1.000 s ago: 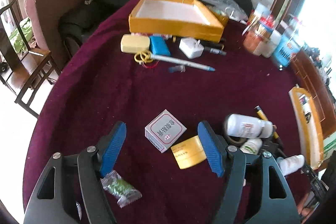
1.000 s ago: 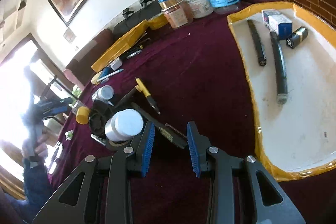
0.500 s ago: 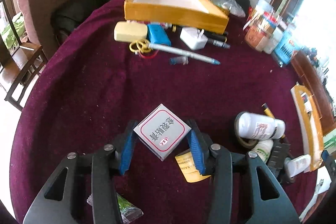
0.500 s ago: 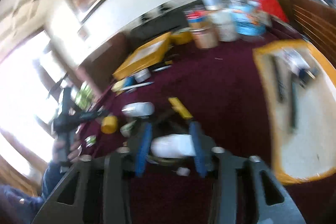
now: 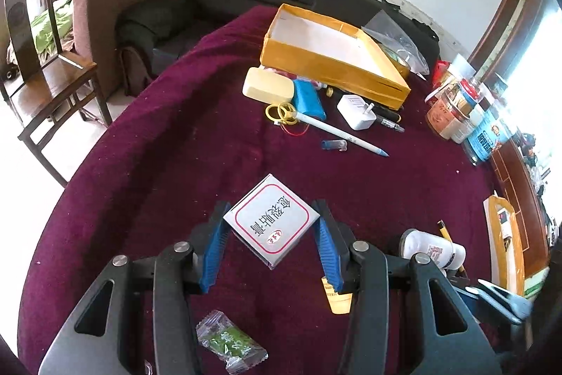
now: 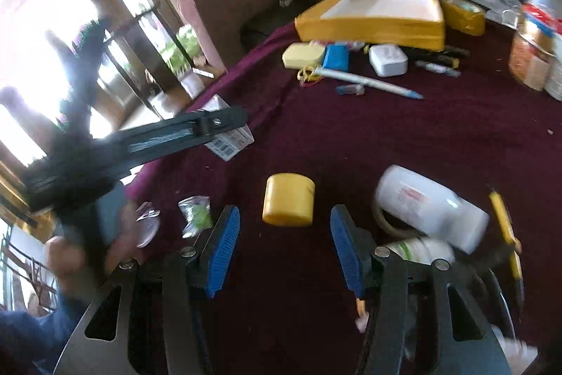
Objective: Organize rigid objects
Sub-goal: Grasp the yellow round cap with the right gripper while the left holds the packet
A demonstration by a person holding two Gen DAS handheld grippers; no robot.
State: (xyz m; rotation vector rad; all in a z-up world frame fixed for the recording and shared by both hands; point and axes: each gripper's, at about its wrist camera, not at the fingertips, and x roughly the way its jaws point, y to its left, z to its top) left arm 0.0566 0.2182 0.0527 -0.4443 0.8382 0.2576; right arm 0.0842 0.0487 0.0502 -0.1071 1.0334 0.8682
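Left wrist view: your left gripper [image 5: 270, 234] grasps the small white box [image 5: 271, 221], its blue pads pressed on two opposite corners, the box tilted and raised off the maroon cloth [image 5: 175, 146]
Box face: a red rounded border with red characters, turned toward the camera
Under the left gripper: a green sweet wrapper [image 5: 230, 343] lies on the cloth low in the picture; a yellow jar [image 5: 339, 299] shows just behind the right finger
Far side of the table: your yellow tray [image 5: 330, 69] sits with a white floor; just before it lie a pale yellow case [image 5: 268, 86], a blue case [image 5: 309, 97], a white charger [image 5: 355, 111], a white pen [image 5: 342, 134] and yellow rubber bands [image 5: 281, 113]
Right of the left gripper: a white bottle [image 5: 433, 250] lies on its side
Right wrist view: your right gripper [image 6: 284, 243] has its jaws opening, released, with bare cloth between the pads
Yellow jar: in this view it [image 6: 288, 199] stands on the cloth just beyond the fingertips, not touched
Right of the jar: the white bottle [image 6: 430, 206] lies across a roll of tape [image 6: 386, 220], a yellow pen [image 6: 502, 217] beside it
Left edge: your left gripper [image 6: 168, 136] appears blurred there, the white box [image 6: 230, 139] partly hidden behind its finger
Far side in this view: the yellow tray [image 6: 372, 18] and the same small items before it
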